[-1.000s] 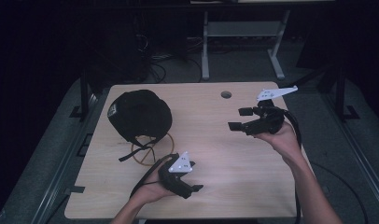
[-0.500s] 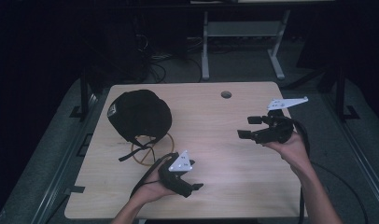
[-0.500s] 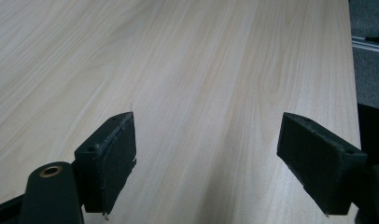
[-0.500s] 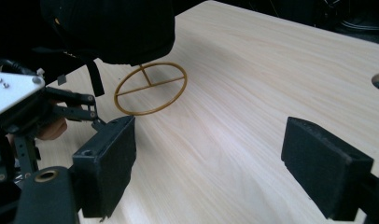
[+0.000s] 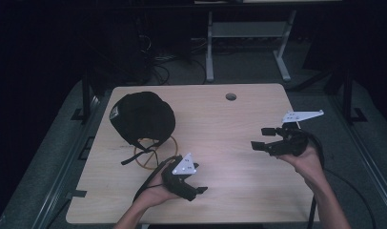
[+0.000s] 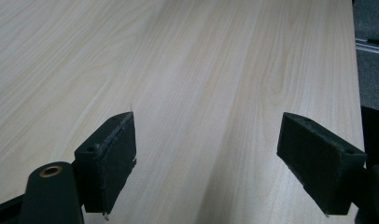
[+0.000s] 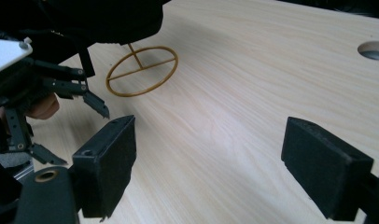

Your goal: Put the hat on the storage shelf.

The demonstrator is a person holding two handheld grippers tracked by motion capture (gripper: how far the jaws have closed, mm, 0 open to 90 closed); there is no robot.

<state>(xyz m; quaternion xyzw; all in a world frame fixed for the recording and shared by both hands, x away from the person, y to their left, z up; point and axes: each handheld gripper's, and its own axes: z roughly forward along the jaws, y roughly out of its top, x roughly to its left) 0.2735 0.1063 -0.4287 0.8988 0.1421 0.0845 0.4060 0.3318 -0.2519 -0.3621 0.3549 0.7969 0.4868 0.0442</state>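
Left tongs (image 5: 194, 188) gape wide over bare pale wooden worktop (image 5: 220, 124), nothing between the jaws; right tongs (image 5: 259, 143) spread just as wide, empty too, aimed across at the black fabric cap (image 5: 141, 117) perched on a thin golden wire stand with a ring base (image 5: 156, 151), far-left. That cap looks soft and light, likely floppy; I'd pinch the brim or rim edge, since the stand may tip.
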